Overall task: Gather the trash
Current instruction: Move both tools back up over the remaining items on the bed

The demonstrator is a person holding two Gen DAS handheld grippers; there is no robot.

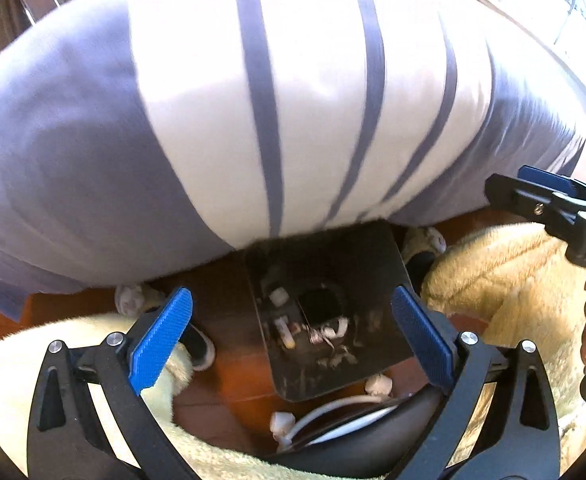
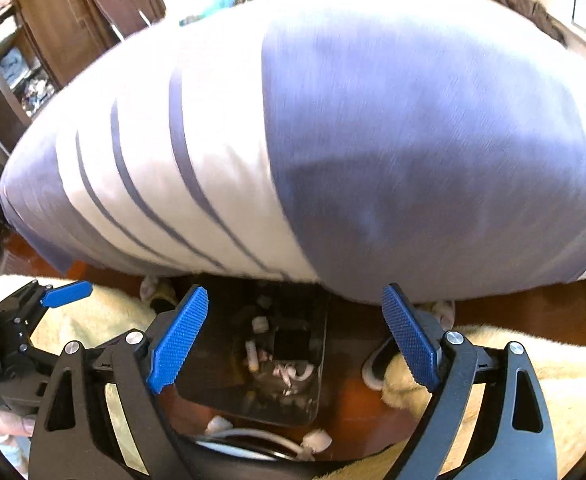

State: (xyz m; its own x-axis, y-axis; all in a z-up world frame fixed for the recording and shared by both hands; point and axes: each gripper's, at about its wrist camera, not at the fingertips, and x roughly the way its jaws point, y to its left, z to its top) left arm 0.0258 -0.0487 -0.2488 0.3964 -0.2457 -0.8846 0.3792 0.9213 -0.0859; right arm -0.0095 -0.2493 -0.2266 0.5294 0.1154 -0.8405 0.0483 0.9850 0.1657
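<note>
Small trash [image 1: 313,332], pale crumpled scraps and a cigarette-like butt, lies heaped in a dark, flat, rounded-corner tray [image 1: 373,280] resting on the reddish wooden floor [image 1: 229,376]. More white crumpled bits [image 1: 379,385] lie on the floor beside its near edge. Above the tray bulges a soft, smooth pillow [image 1: 197,112], white with lavender stripes and panels. Fluffy cream fabric [image 1: 505,280] flanks both sides. The left tongs [image 1: 293,340] and right tongs [image 2: 293,340], black frames with ribbed blue pads, both gape wide and grip nothing, hovering over the tray.
</note>
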